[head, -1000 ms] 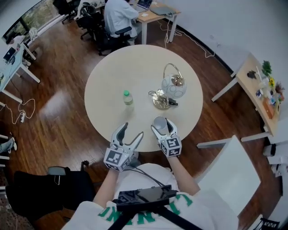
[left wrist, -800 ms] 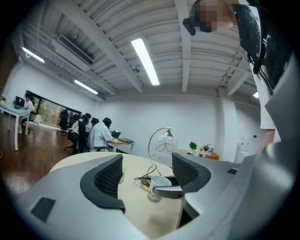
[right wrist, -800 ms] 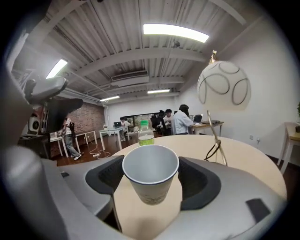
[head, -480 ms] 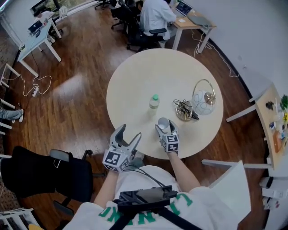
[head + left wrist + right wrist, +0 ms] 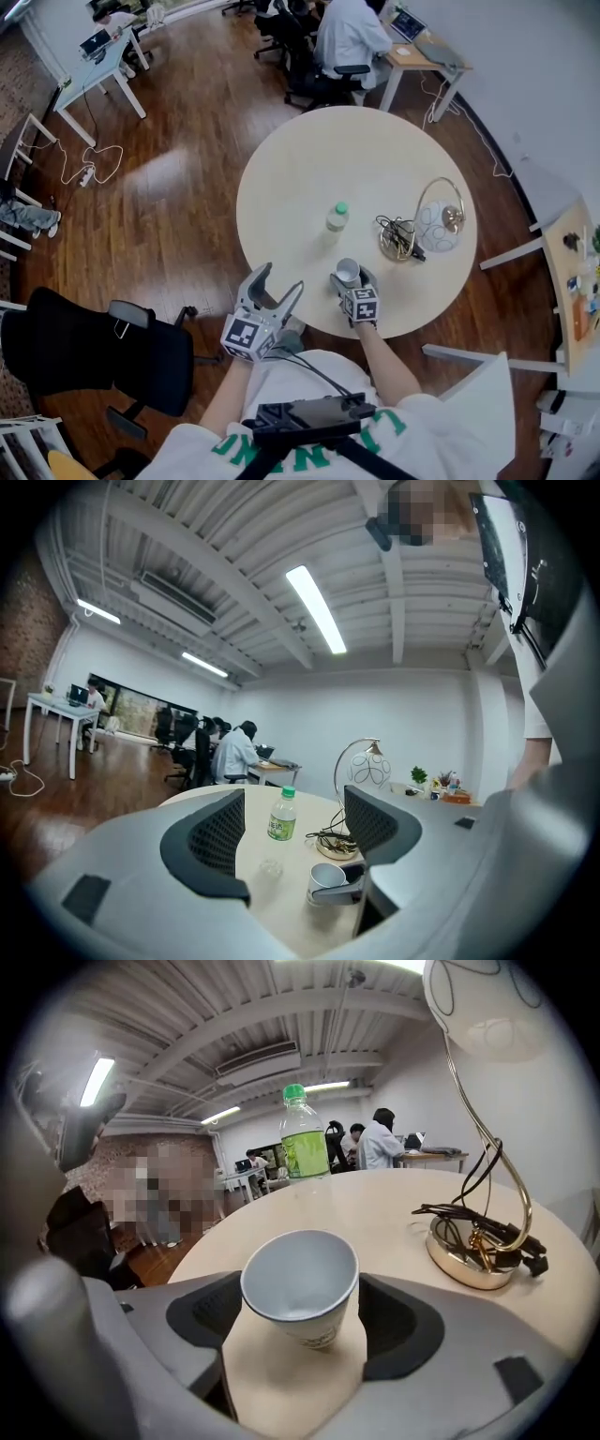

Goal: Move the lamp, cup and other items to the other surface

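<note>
A white paper cup (image 5: 348, 271) (image 5: 302, 1286) stands on the round beige table (image 5: 309, 159) near its front edge. My right gripper (image 5: 350, 276) (image 5: 300, 1326) straddles the cup; its jaws have just been opening, and the pads sit a little off the cup's tapered sides. Further in stand a green-capped bottle (image 5: 337, 217) (image 5: 281, 816) and a gold lamp with a white globe (image 5: 438, 228) (image 5: 473, 1251), its cable coiled on the base. My left gripper (image 5: 278, 278) (image 5: 295, 829) is open and empty, left of the cup at the table's edge.
A black office chair (image 5: 94, 361) stands at the lower left. A person sits at a desk (image 5: 427, 52) beyond the table. Another desk (image 5: 98, 58) is at the far left. A white surface (image 5: 473, 389) and a shelf with small items (image 5: 581, 281) are on the right.
The right gripper has come down with the cup to the table's front edge and its jaws have widened. The left gripper has shifted a little. The head view has swung.
</note>
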Action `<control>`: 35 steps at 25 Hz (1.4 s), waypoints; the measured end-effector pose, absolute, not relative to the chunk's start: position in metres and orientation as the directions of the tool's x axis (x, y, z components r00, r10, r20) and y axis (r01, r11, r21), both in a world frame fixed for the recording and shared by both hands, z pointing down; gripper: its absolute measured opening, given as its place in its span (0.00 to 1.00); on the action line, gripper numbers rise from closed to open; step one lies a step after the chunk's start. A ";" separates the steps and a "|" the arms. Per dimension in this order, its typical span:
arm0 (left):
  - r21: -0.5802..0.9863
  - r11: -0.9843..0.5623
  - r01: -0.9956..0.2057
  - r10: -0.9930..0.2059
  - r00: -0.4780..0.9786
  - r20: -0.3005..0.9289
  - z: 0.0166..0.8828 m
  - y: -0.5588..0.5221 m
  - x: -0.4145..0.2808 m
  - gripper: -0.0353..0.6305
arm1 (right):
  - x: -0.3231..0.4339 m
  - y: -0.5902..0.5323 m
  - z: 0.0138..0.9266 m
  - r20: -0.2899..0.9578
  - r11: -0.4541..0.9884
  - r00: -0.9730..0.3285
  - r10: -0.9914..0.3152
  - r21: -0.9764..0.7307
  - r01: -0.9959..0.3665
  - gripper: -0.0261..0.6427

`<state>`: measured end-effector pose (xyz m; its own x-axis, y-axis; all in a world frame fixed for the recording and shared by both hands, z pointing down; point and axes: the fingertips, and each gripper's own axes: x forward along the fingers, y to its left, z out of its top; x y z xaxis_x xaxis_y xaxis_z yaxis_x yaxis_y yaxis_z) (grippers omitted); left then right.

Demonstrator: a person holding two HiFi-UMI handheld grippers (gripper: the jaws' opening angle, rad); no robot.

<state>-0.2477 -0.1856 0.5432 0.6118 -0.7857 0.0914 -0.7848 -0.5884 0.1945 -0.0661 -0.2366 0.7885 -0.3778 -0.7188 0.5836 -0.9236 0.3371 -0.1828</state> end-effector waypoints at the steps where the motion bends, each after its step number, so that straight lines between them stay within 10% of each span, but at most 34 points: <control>1: 0.198 -0.585 -0.787 -0.789 0.609 0.089 0.542 -0.185 -0.247 0.53 | -0.062 -0.236 0.789 0.579 0.331 -0.364 -0.729 -0.167 -0.929 0.67; 20: 0.204 -0.726 -0.657 -0.661 0.748 0.059 0.518 -0.160 -0.151 0.53 | 0.057 -0.170 0.614 0.222 0.133 -0.209 -0.952 -0.317 -0.939 0.67; 35: 0.096 -0.924 -0.370 -0.372 0.928 -0.005 0.463 -0.130 0.000 0.52 | 0.167 -0.061 0.502 0.020 -0.160 0.160 -0.987 -0.022 -0.987 0.66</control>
<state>-0.0003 -0.1297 0.4633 0.9281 -0.3722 -0.0052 -0.3701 -0.9241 0.0956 0.1668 -0.0607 0.5022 0.1600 -0.9869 0.0203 -0.9868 -0.1604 -0.0216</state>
